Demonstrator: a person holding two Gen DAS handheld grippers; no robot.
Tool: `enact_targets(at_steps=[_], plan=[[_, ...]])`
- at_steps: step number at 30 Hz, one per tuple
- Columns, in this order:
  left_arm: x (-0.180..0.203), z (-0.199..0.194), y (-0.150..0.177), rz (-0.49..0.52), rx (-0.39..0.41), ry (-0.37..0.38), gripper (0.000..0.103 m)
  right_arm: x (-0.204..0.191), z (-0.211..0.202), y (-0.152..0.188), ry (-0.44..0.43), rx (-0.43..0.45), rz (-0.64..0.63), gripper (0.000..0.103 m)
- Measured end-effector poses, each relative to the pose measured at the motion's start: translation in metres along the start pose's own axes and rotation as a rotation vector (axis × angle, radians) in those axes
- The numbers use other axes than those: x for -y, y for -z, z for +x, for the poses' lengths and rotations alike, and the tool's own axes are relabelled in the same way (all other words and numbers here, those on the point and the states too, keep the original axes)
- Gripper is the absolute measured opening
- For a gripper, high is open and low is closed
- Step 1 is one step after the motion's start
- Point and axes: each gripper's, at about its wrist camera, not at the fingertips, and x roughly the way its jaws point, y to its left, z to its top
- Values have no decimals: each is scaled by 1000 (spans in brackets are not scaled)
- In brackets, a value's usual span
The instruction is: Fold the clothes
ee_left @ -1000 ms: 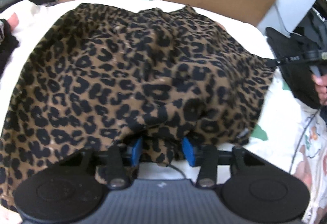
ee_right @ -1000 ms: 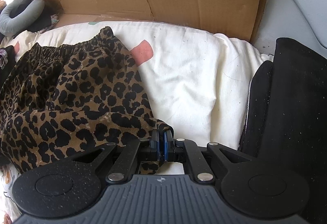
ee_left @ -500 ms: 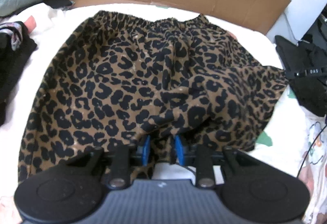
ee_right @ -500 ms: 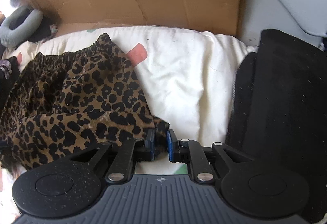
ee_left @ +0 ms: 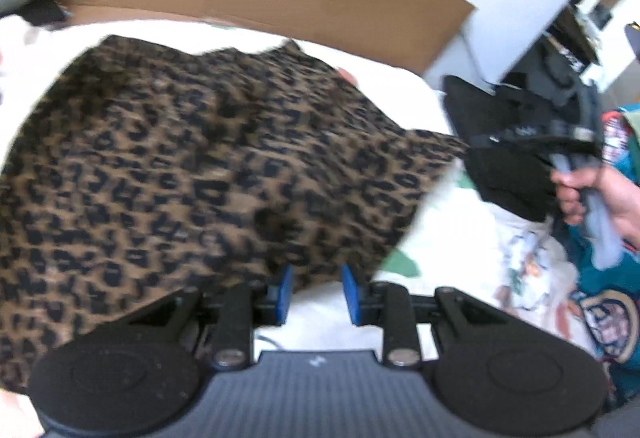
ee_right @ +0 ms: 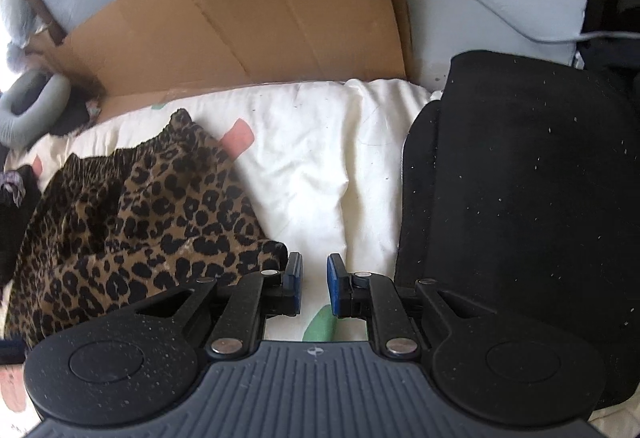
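Observation:
A leopard-print skirt (ee_left: 200, 166) lies spread on a white bed sheet (ee_right: 320, 158), waistband toward the cardboard. My left gripper (ee_left: 316, 290) hovers at the near hem. Its blue pads stand apart and do not press the cloth; only the hem edge shows at the top of the gap, with sheet below. My right gripper (ee_right: 314, 278) is open over the sheet with nothing between its pads. The skirt's right corner (ee_right: 276, 250) lies just left of its left pad. A hand (ee_left: 580, 194) holding the right gripper shows at the left wrist view's right edge.
A flattened cardboard sheet (ee_right: 240, 26) stands along the far side of the bed. A folded black garment (ee_right: 520, 198) lies right of the skirt. At far left rests a grey neck pillow (ee_right: 32, 106), and dark clothes lie beside it. Teal patterned fabric (ee_left: 612, 318) sits at the near right.
The right gripper let go of the skirt's corner, opened and lifted away to the right. The left gripper narrowed, rose and drew back, so the hem left its gap.

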Motion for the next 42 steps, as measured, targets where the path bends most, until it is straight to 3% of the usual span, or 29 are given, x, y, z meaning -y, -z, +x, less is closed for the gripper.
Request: enact_targets(at_steps=[4, 7, 11, 23, 29, 32, 35, 38, 42], plan=[[0, 25, 10, -13, -41, 1, 29, -4, 6, 3, -8, -16, -13, 13], [-8, 34, 15, -55, -27, 18, 29, -6, 7, 6, -16, -25, -19, 13], [-2, 40, 18, -16, -13, 62, 30, -5, 9, 10, -17, -34, -14, 13], [-43, 36, 15, -63, 10, -94, 32, -8, 18, 17, -17, -60, -46, 13], [-49, 46, 13, -57, 2, -77, 35, -8, 18, 23, -23, -76, -72, 15], [-49, 54, 14, -54, -9, -66, 35, -8, 16, 29, -38, -77, -83, 24], [-53, 56, 14, -82, -12, -50, 29, -14, 13, 34, -61, -69, -111, 37], [-55, 52, 13, -93, -6, -36, 5, -23, 16, 37, -69, -60, -149, 40], [-61, 35, 11, -149, 10, -5, 4, -29, 27, 35, -72, -48, -145, 40]])
